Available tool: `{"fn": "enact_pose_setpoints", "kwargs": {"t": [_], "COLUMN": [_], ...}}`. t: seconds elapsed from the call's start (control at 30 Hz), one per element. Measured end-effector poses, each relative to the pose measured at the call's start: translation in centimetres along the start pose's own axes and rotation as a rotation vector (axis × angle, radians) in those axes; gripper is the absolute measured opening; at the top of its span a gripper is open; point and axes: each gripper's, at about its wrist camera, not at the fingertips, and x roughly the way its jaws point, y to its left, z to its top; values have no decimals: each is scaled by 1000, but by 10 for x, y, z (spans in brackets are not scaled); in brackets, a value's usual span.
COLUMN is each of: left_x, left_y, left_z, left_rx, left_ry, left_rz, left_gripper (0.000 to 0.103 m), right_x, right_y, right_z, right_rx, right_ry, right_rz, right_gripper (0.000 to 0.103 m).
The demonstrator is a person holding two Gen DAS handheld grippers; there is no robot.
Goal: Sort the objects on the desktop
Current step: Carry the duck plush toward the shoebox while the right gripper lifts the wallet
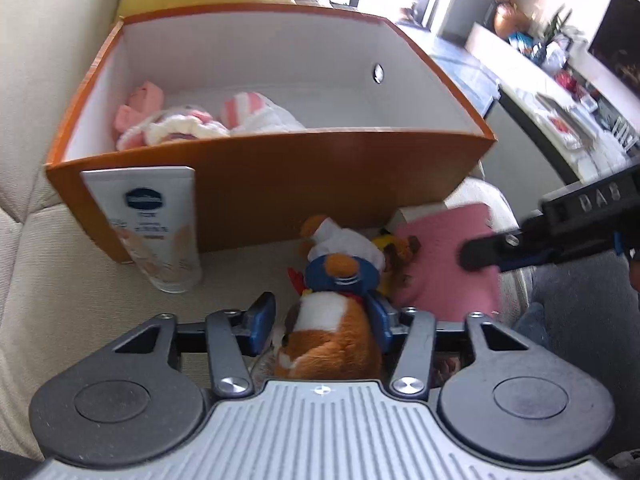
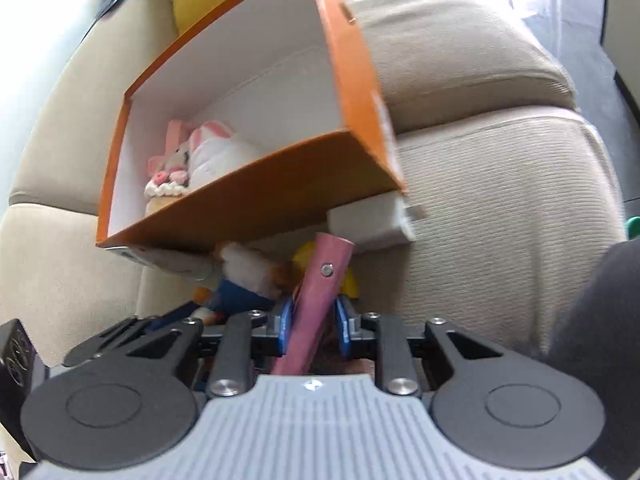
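**Inspector:** Noting your right gripper (image 2: 311, 326) clamped on the pink wallet (image 2: 316, 304), lifted just before the orange box (image 2: 248, 204) on the sofa (image 2: 500, 200).

**Operator:** And the left?

**Inspector:** Your left gripper (image 1: 320, 320) stands apart around the plush fox (image 1: 328, 332), left pad clear. Close squarely on its body before lifting.

**Two wrist cameras, one orange box**

The left wrist camera looks steeply down along its gripper (image 1: 320, 320) at the sofa seat (image 1: 60, 280), close to the orange box (image 1: 320, 184). The right wrist camera faces the same box (image 2: 248, 208) from lower right, tilted. Both share the plush toys (image 1: 336, 280) before it
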Motion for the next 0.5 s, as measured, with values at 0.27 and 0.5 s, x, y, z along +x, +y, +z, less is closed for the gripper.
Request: {"fn": "enact_pose_setpoints", "kwargs": {"t": [0.27,0.5], "left_x": [7,3], "left_y": [-6,9], "left_z": [-5,-6], "left_rx": [13,-62], "left_ry": [27,11], "left_rz": [30,-7], "left_gripper": [60,55], "right_x": [41,50], "right_y": [4,12], "right_z": [-18,-24], "right_rx": [-64,-77], "right_ry": [40,25], "right_rz": [-10,-17], "right_gripper": [31,23]}}
